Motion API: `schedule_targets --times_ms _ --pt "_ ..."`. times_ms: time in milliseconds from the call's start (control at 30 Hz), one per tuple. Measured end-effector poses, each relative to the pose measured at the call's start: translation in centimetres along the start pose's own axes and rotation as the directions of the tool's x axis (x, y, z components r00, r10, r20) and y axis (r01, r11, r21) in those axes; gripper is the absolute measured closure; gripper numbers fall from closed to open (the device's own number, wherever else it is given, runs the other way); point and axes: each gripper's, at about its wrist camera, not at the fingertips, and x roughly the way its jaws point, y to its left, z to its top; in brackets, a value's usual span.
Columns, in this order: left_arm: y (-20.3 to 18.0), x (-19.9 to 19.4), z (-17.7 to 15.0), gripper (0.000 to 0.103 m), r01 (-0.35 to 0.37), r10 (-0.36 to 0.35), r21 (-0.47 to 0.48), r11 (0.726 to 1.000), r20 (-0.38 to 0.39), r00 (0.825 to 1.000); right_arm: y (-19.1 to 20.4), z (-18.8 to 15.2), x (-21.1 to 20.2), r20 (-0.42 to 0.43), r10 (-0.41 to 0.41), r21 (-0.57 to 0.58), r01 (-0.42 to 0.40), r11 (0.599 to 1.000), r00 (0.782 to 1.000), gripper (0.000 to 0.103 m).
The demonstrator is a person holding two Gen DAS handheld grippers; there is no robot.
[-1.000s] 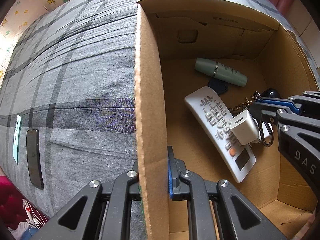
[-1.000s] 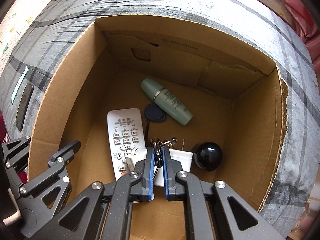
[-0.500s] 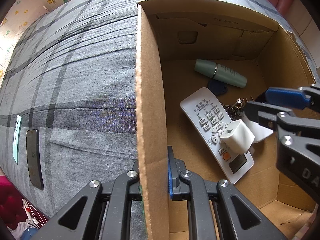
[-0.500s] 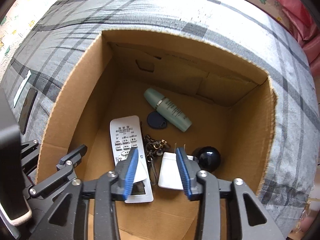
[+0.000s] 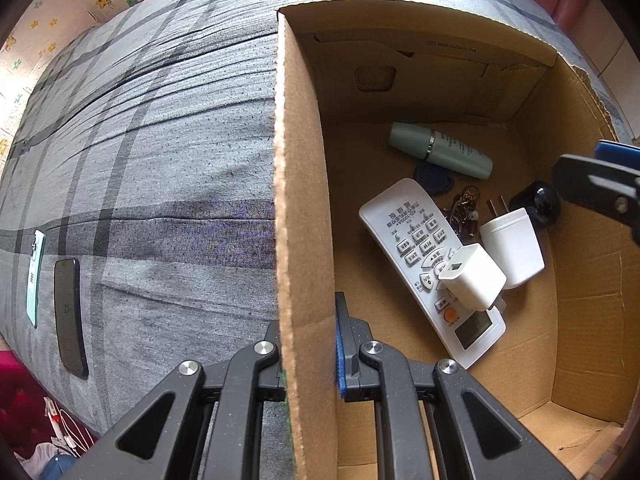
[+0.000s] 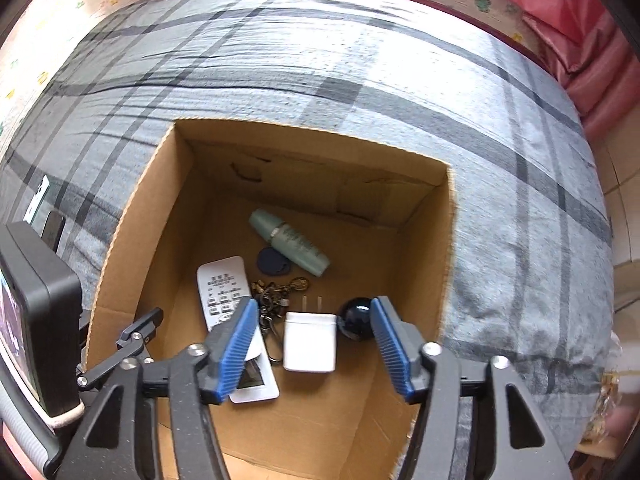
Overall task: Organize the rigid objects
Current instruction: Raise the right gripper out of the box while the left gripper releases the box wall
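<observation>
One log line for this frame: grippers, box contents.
left gripper: shut on box wall | right gripper: opening, empty, above box | white charger: lying in box beside remote

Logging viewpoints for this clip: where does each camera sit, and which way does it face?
Left wrist: on the left gripper, looking steeply down along the cardboard box wall it is shut on; its own fingers and the right gripper's tip show.
Right wrist: on the right gripper, above the box, facing down inside; its jaws are opening with nothing between them, and the left gripper shows at lower left.
Shared: remote, white charger, green bottle.
</observation>
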Motion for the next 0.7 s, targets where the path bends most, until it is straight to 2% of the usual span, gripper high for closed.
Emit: schedule_targets --times_ms 100,167,233,367,433,700 --pt "0.0 -0.1 0.0 0.09 -0.001 0.001 0.001 1.0 0.0 1.0 -0.6 -0.1 -0.4 0.003 -0.01 0.02 0.01 1.0 1.0 0.035" --pt "-0.1 -0.1 0.0 0.09 -0.001 0.001 0.001 1.0 0.001 1.0 -1.0 -0.3 -0.9 0.012 -0.018 0.025 0.018 1.0 1.0 0.029" --pt "-0.1 -0.2 0.0 0.09 -0.001 0.001 0.002 1.0 0.002 1.0 -1.3 -0.4 -1.3 0.021 -0.024 0.035 0.023 0.999 0.999 0.018" --pt "-0.2 -0.2 -0.1 0.09 -0.003 0.003 0.006 1.0 0.003 1.0 -2.0 -0.9 -1.9 0.029 -0.03 0.061 0.029 0.998 0.999 0.008" --pt "-0.2 -0.3 -0.1 0.09 -0.003 0.003 0.007 1.0 0.004 1.0 -2.4 -1.1 -2.2 0.035 -0.034 0.075 0.031 0.997 0.999 0.0" --pt "-0.3 -0.5 -0.1 0.09 -0.008 0.008 0.015 1.0 0.006 1.0 -3.1 -2.0 -2.8 0.039 -0.029 0.096 0.025 0.995 0.999 0.0"
